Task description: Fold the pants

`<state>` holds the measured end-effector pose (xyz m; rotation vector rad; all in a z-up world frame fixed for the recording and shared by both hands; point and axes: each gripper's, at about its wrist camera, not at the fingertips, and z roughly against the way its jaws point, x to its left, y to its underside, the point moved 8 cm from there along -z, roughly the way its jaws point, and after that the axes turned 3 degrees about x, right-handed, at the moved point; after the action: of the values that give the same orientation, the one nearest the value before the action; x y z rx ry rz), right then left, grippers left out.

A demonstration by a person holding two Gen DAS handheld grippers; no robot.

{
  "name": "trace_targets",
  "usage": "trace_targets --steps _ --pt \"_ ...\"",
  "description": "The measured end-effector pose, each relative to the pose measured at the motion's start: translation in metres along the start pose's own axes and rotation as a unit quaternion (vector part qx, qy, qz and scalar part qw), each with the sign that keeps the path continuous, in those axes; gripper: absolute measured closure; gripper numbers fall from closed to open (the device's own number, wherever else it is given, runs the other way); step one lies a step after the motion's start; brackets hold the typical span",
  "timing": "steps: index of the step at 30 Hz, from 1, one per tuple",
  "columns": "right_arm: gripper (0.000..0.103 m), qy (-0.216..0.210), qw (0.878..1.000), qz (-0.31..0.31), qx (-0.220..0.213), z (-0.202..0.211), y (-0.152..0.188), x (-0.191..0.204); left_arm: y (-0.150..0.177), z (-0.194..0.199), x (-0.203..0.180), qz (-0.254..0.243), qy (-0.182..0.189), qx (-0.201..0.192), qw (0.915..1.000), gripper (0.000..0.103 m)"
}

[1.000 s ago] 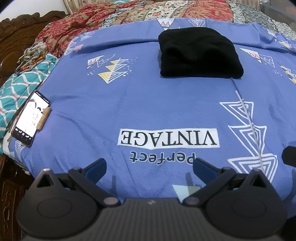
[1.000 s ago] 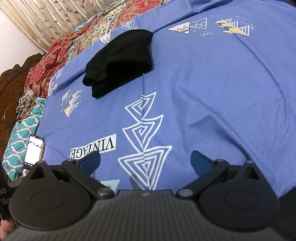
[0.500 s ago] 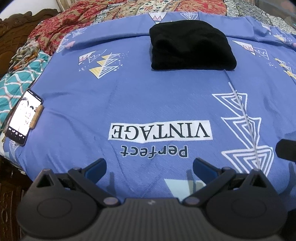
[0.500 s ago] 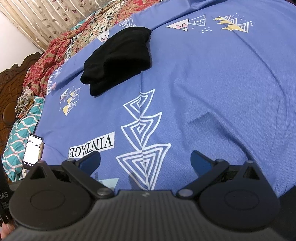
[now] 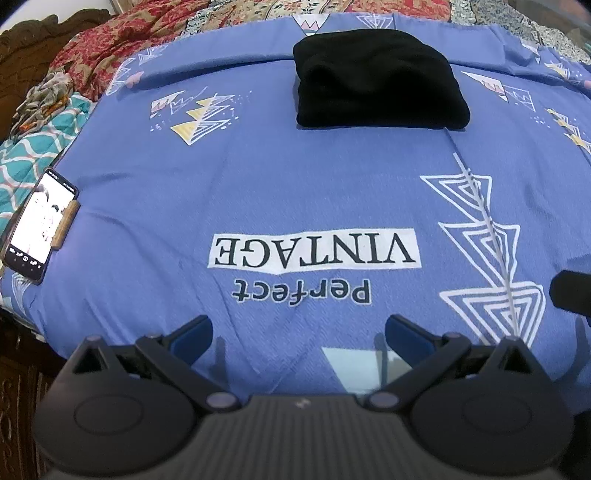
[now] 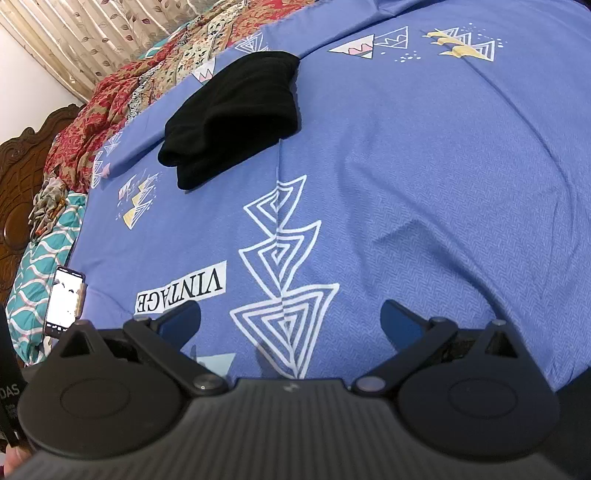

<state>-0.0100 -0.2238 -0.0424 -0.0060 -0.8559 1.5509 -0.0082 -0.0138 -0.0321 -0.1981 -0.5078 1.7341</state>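
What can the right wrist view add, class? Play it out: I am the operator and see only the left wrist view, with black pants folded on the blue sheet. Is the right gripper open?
Observer: Yes. The right gripper is open and empty, above the blue sheet.
Operator: Is there anything beyond the bed?
Observer: A beige curtain with a leaf print hangs behind the patterned bedding.
Operator: How do the pants look from there?
Observer: The folded pants show one end, where the layers lie stacked.
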Motion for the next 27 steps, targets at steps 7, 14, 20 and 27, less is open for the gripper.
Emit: trace_targets --steps 7,14,20,27 --pt "0.000 0.000 1.000 0.001 0.000 0.0001 -0.0008 -0.0006 0.0006 -0.0015 0.0001 0.002 0.002 0.003 1.0000 0.000" --pt "0.000 0.000 1.000 0.001 0.001 0.0000 -0.0019 -0.0006 0.0000 -0.0027 0.0012 0.005 0.002 0.004 1.0000 0.000" --pt "0.000 0.001 1.000 0.005 0.001 0.0005 -0.0023 -0.0059 0.0000 -0.0021 0.0039 0.009 0.000 0.003 1.0000 0.000" --pt "0.000 0.004 1.000 0.005 -0.001 -0.0008 -0.0023 -0.0014 0.0001 -0.0026 0.0062 0.015 -0.002 0.005 0.9999 0.000"
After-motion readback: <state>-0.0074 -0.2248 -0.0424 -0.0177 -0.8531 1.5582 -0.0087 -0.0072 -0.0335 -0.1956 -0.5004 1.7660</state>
